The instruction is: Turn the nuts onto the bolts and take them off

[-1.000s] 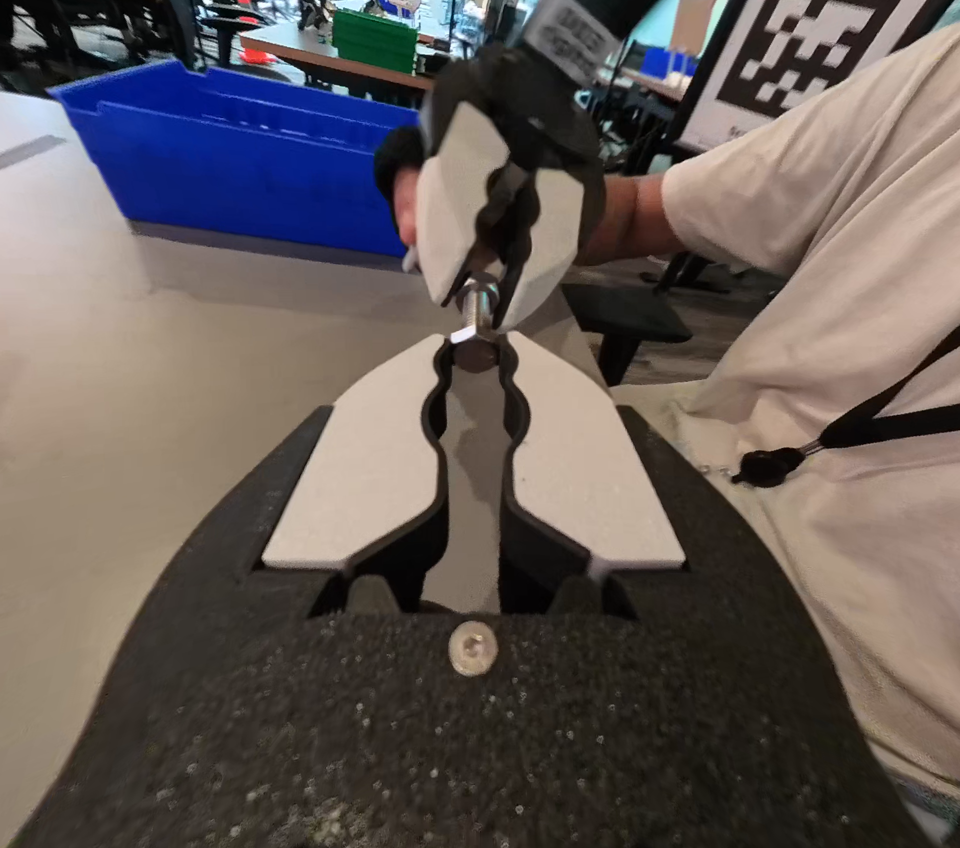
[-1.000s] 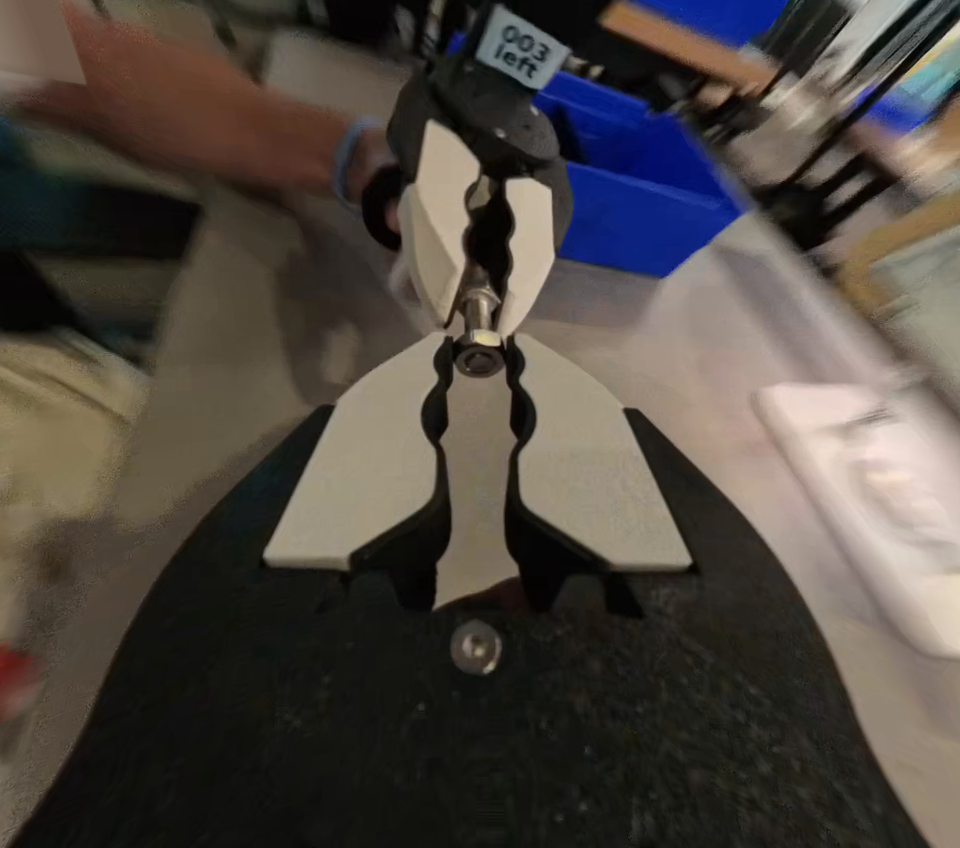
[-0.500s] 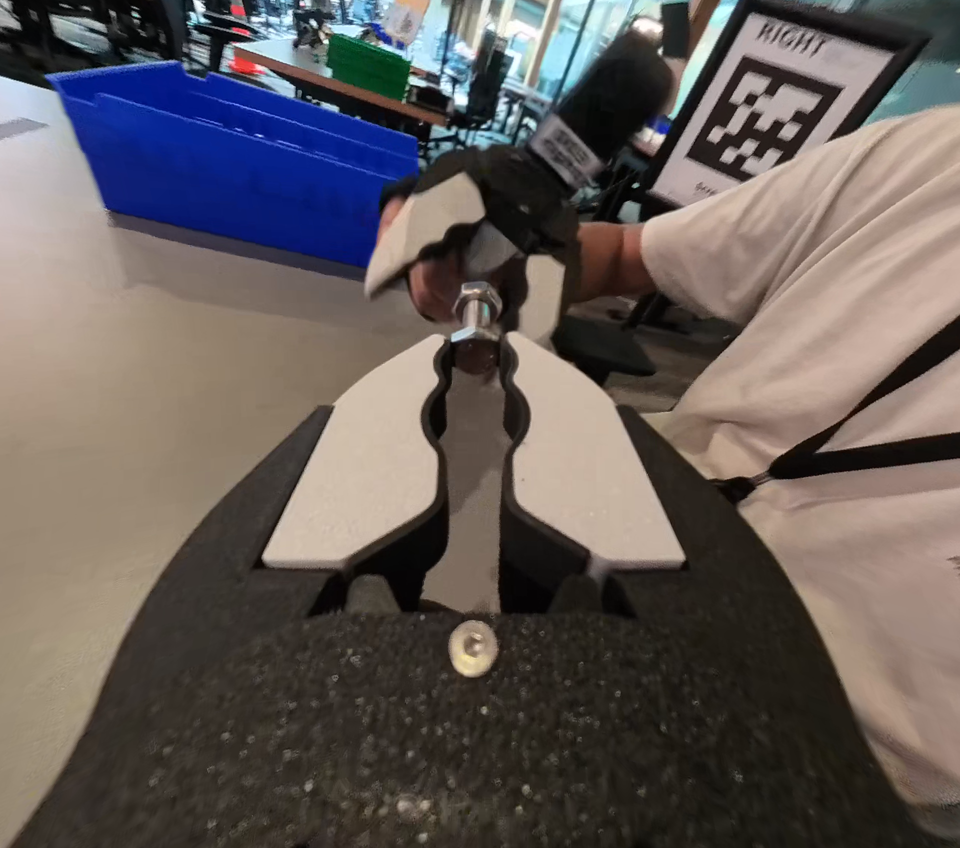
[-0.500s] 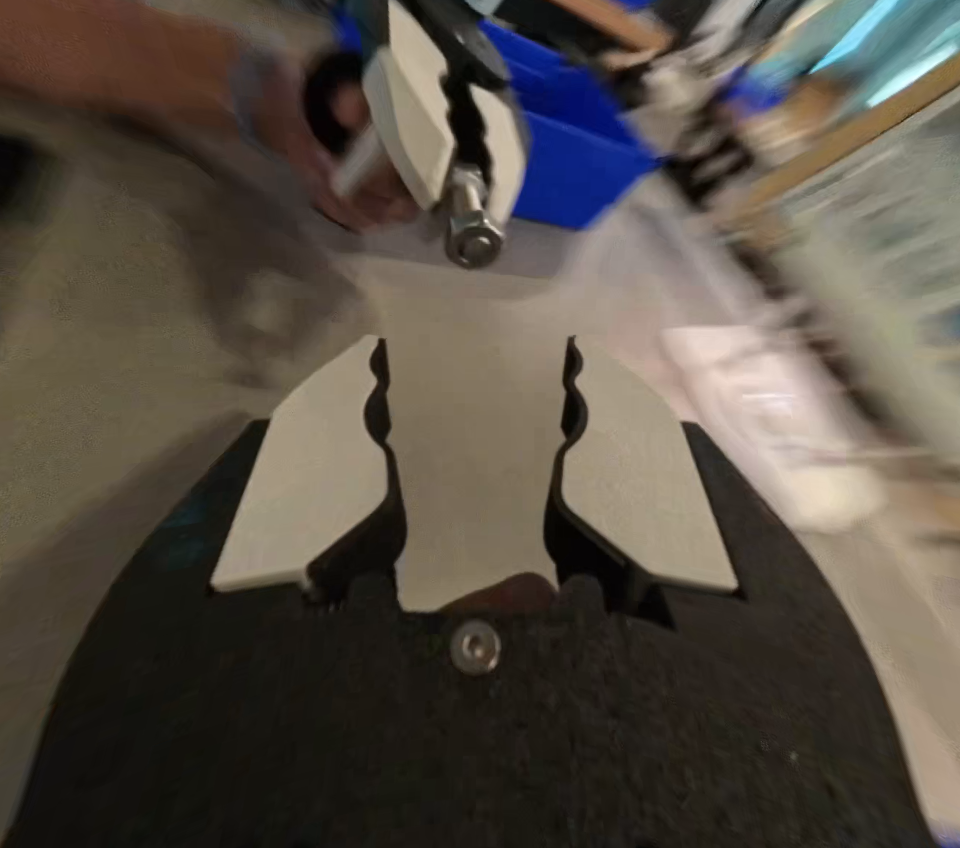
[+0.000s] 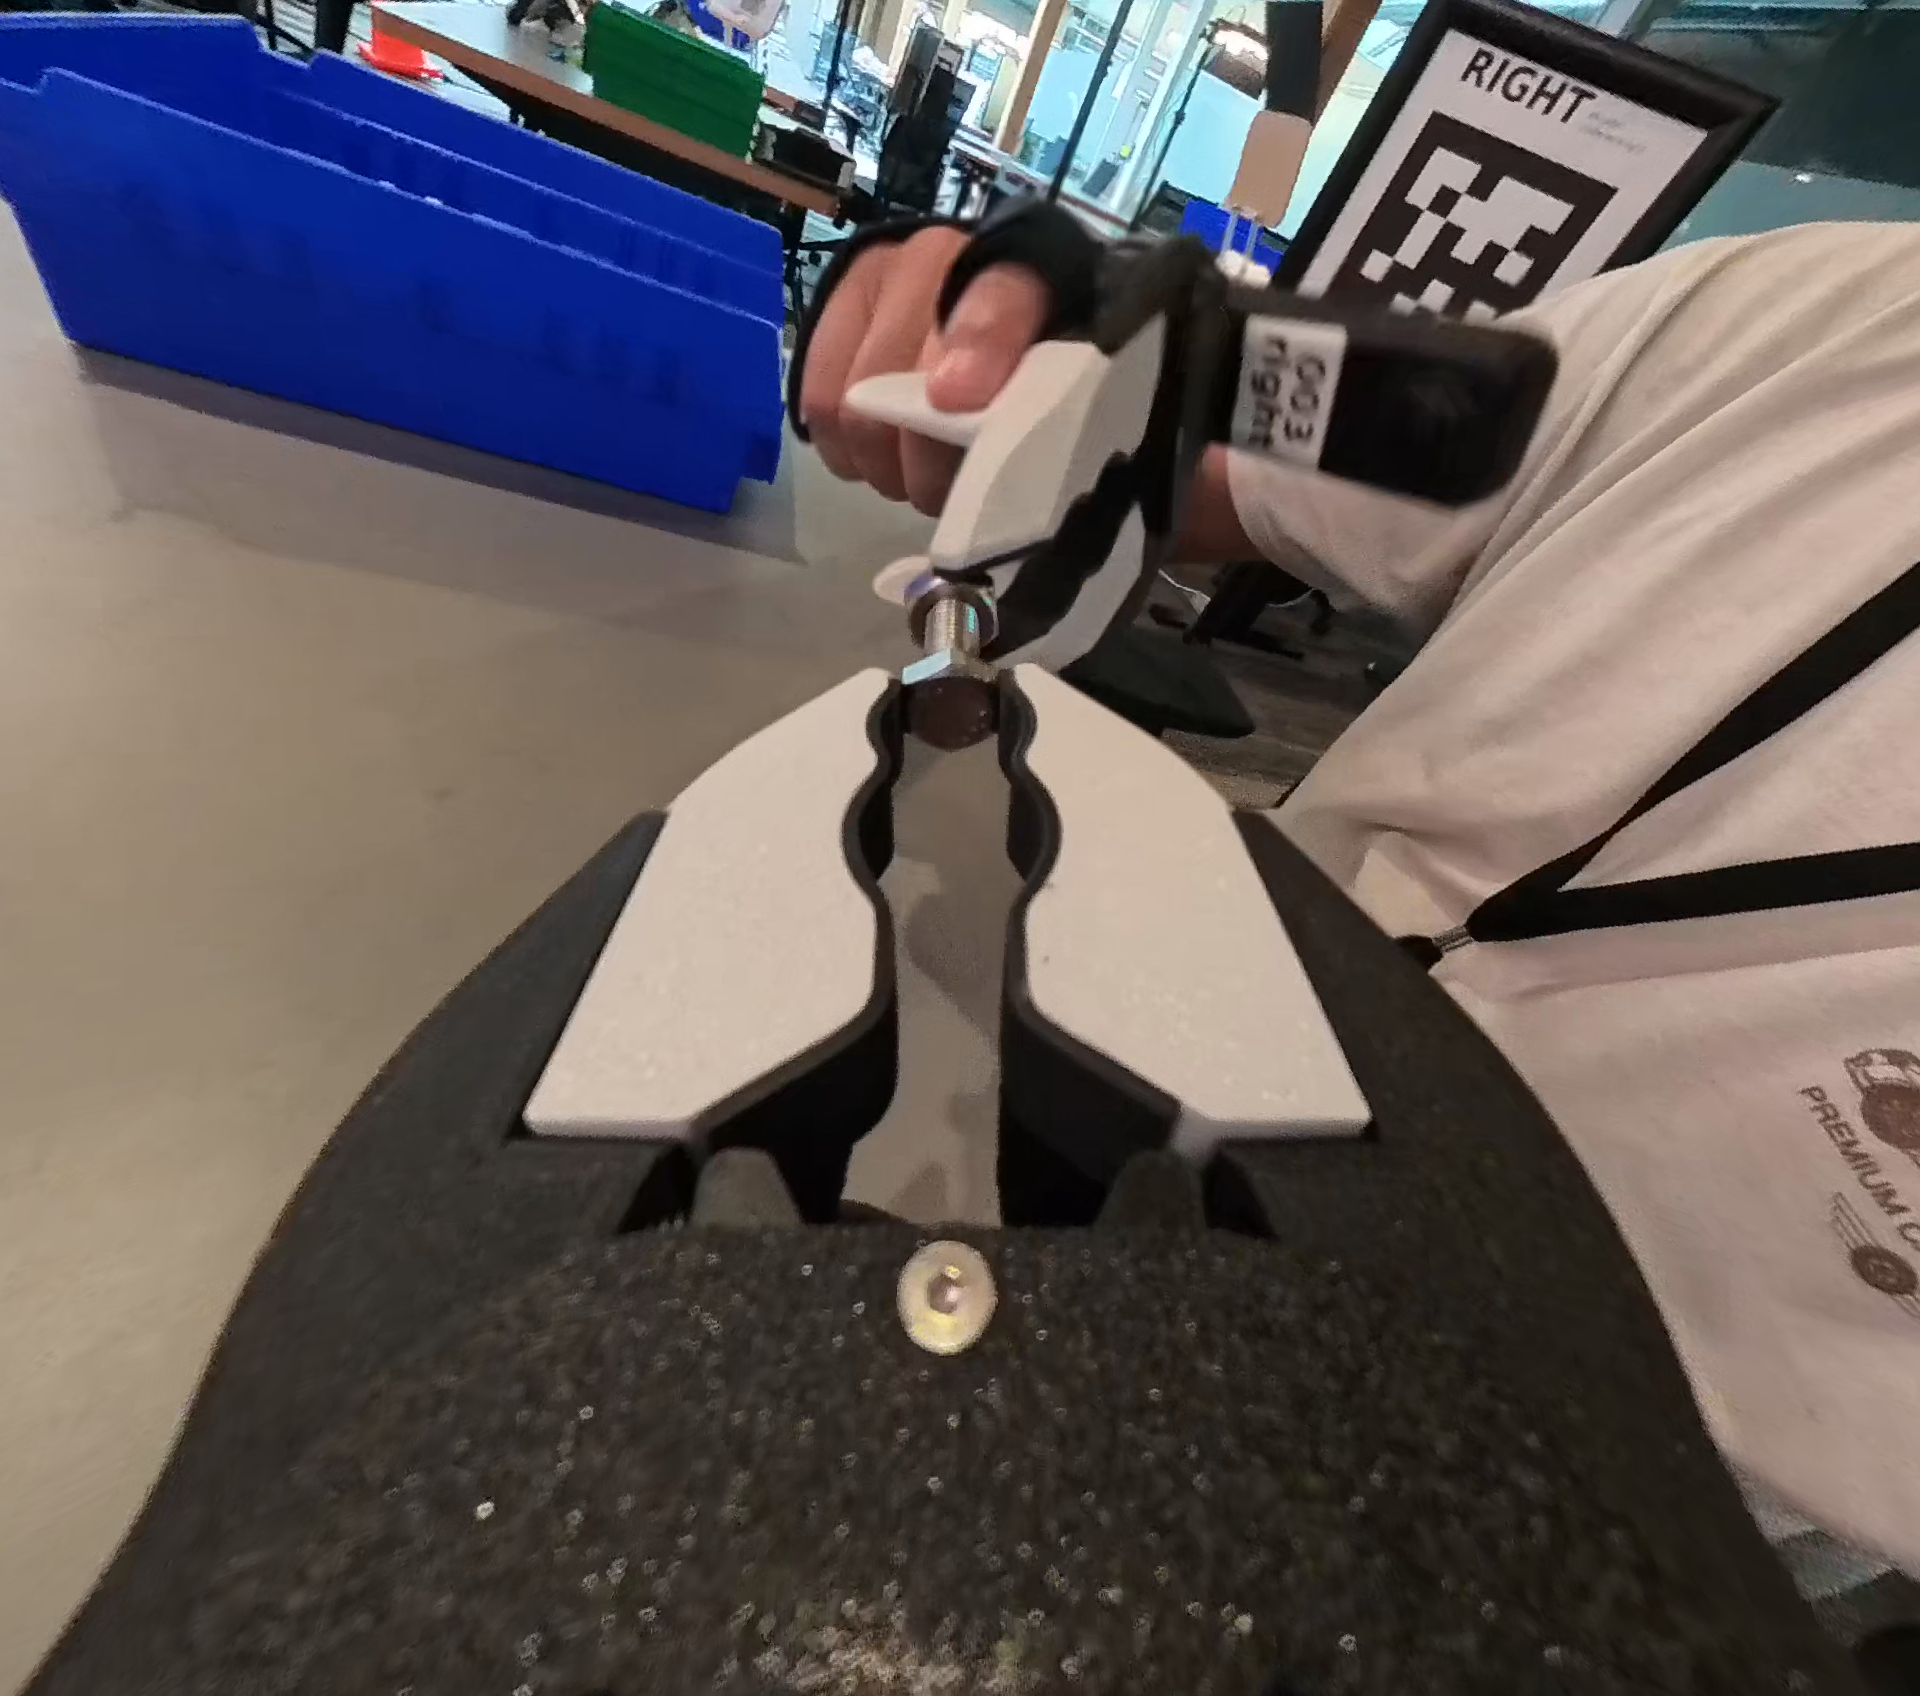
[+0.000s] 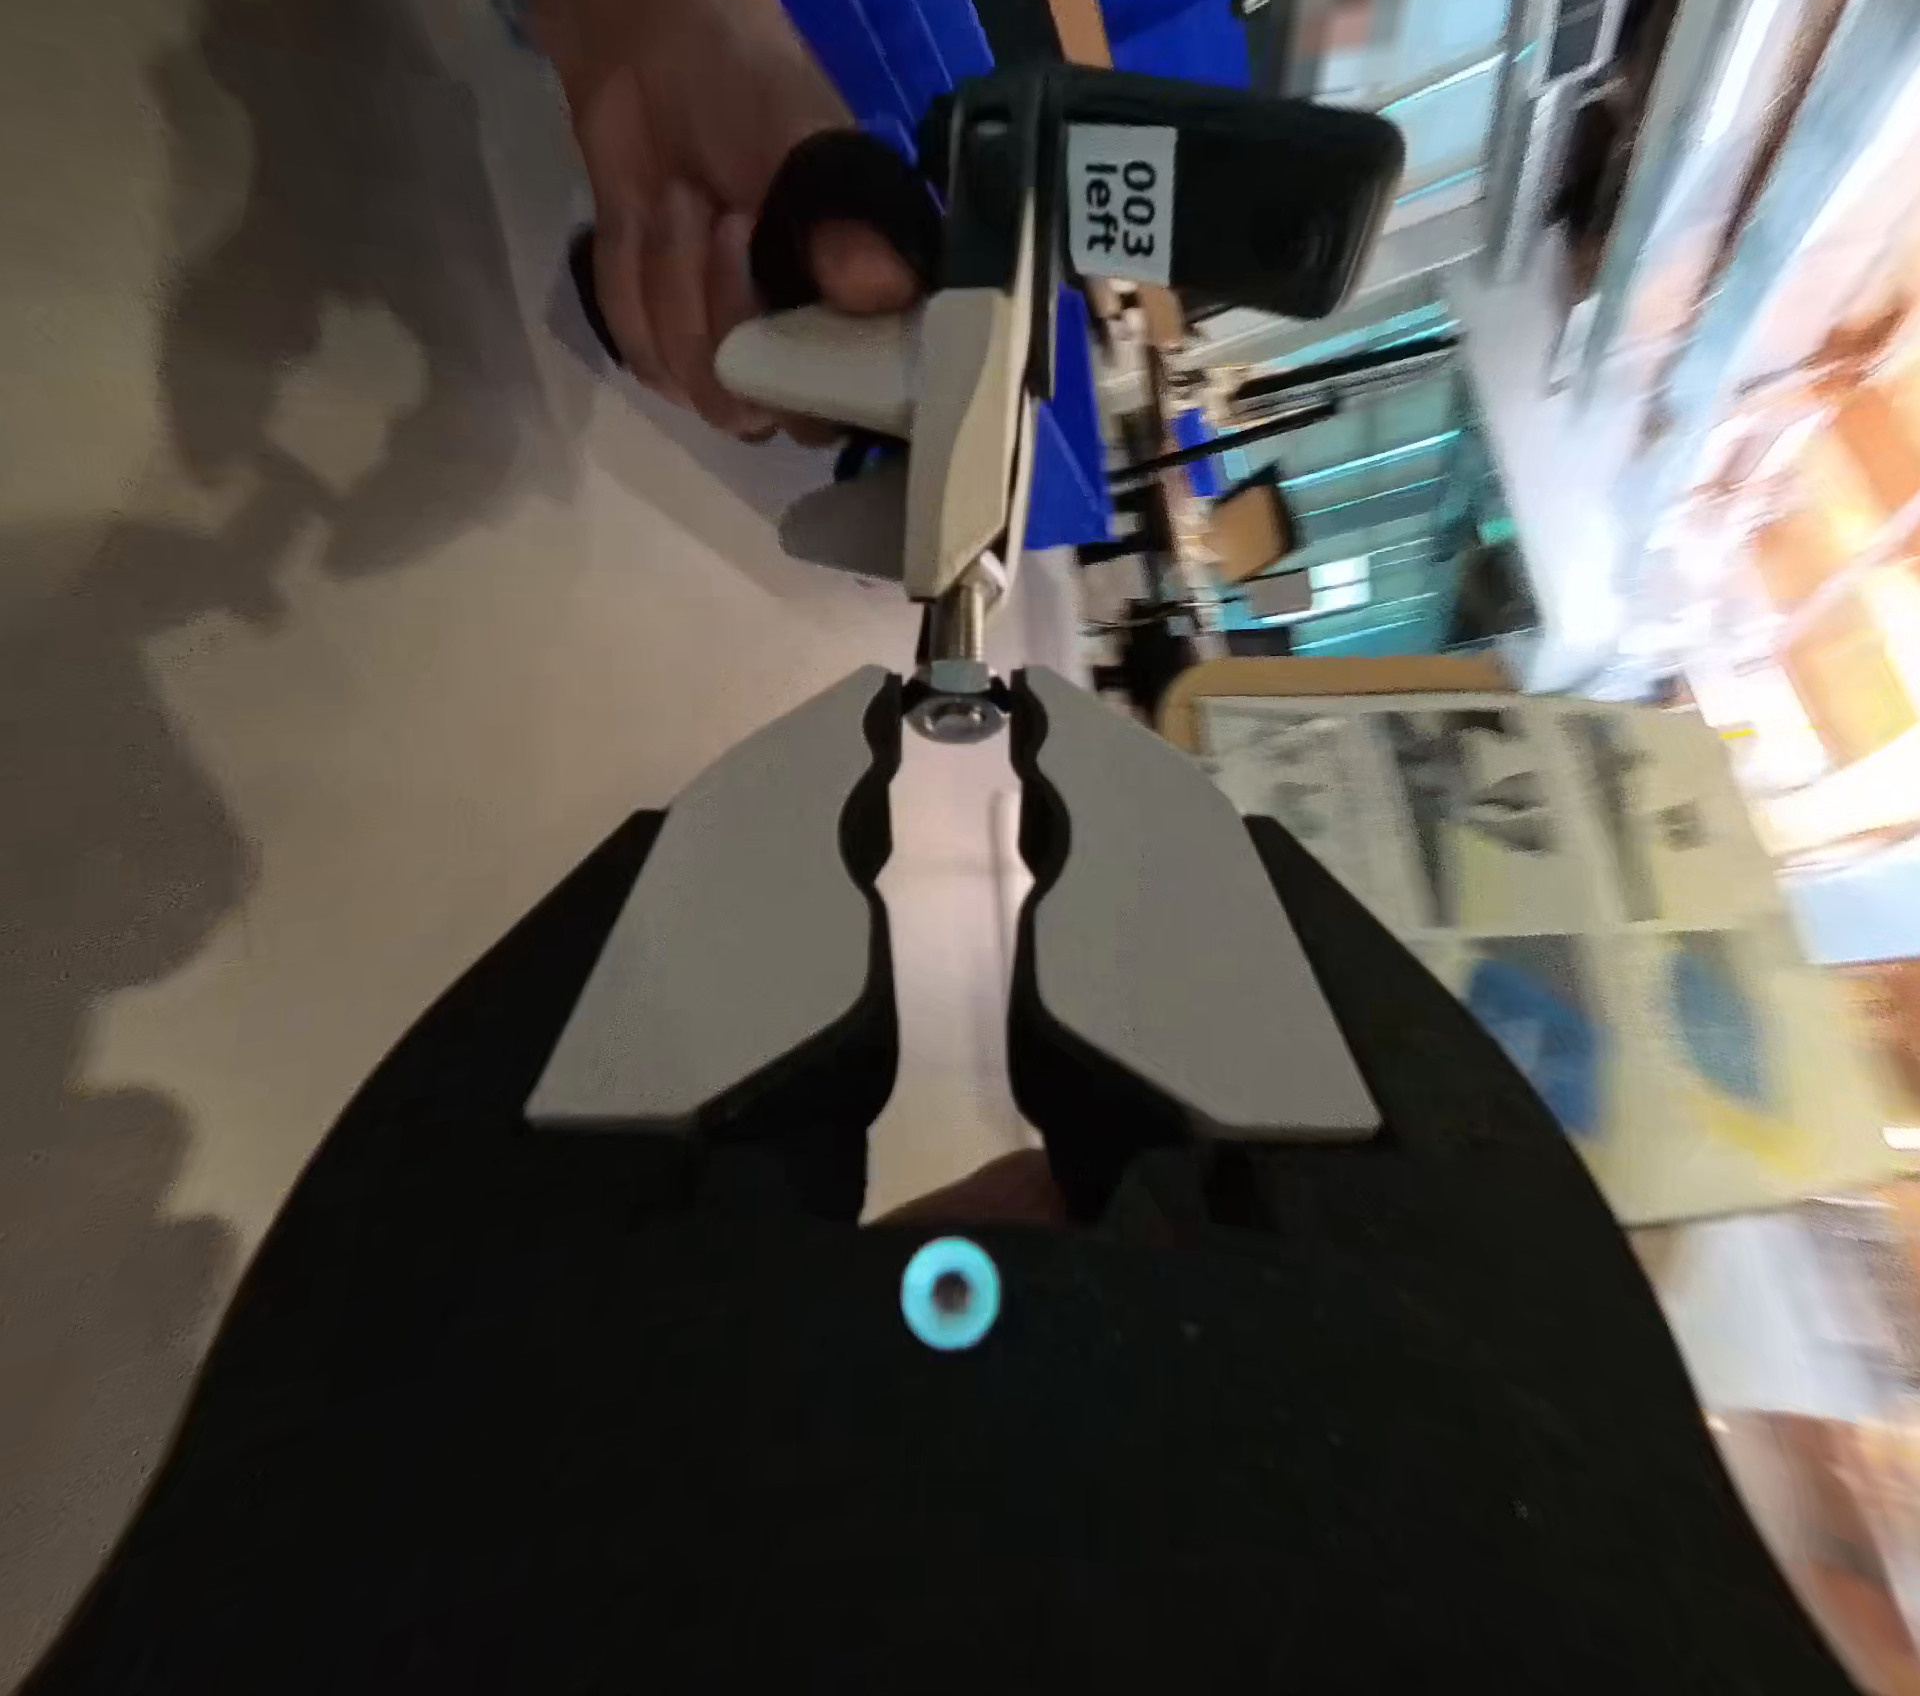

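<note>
The left tool (image 5: pixel 951 716) is pinched on the hexagonal head of a steel bolt (image 5: pixel 951 638), held in the air above the pale counter (image 5: pixel 312 711) and not resting on it. The right tool (image 6: pixel 954 711), rolled onto its side, is pinched on the nut (image 6: pixel 956 706) at the far end of the same bolt, so the two tools meet nose to nose with a short run of bare thread between them. By my reading this is the middle of a turning stroke; whether the nut is going on or coming off cannot be told. The next move likely calls for the left tool to hold the head steady while the right one lets go, rolls back, grips the flats again squarely, and keeps in line with the bolt so the thread does not bind. Each tool carries a small white label on its black body. A framed sign (image 5: pixel 1496 192) with a black-and-white square pattern stands behind the person's pale sleeve. A blue bin (image 5: pixel 364 296) sits toward the far edge of the counter. The shirt bears a small printed emblem.
</note>
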The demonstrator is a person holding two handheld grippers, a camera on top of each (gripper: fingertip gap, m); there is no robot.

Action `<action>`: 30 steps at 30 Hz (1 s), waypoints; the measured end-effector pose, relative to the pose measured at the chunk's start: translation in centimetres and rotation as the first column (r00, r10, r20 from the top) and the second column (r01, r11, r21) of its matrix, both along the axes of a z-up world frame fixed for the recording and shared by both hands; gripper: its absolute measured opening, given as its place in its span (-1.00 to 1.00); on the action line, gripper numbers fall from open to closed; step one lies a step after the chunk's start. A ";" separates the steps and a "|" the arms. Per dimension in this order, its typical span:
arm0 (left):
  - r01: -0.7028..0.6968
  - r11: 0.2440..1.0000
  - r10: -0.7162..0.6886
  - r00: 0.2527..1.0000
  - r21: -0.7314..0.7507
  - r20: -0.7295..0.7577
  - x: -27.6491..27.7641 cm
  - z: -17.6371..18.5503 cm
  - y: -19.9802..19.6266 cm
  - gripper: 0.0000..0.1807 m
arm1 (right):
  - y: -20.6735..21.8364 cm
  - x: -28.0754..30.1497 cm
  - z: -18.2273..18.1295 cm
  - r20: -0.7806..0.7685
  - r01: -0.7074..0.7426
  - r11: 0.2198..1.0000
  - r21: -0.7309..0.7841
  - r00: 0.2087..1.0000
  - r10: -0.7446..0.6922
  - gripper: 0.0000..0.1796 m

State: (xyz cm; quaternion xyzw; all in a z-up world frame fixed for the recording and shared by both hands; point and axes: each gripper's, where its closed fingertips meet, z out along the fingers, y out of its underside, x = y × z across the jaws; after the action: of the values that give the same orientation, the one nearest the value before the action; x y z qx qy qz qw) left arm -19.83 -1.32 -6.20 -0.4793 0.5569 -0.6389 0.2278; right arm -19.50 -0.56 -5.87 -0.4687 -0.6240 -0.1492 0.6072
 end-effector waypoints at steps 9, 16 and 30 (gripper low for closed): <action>-0.073 0.970 0.072 0.997 0.230 0.013 0.3 -0.5 -0.3 -0.81 | -0.9 0.0 -0.5 -0.605 -0.528 0.297 -0.796 0.705 -0.370 -0.79; -0.088 0.964 0.092 0.996 0.251 -0.004 0.6 -0.9 -0.1 -0.81 | -1.1 0.3 -0.4 -0.667 -0.825 -0.033 -0.564 0.480 -0.570 -0.66; -0.007 0.998 0.007 1.000 0.059 0.004 0.1 -0.2 -0.2 -0.81 | -0.1 0.1 0.4 0.069 0.014 0.969 0.245 0.997 -0.032 -0.67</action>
State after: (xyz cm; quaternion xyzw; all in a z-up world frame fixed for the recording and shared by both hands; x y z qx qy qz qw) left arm -19.74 -1.55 -6.37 -0.4729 0.5734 -0.6225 0.2451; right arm -19.39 -0.71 -5.43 -0.3918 -0.6170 -0.2486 0.6356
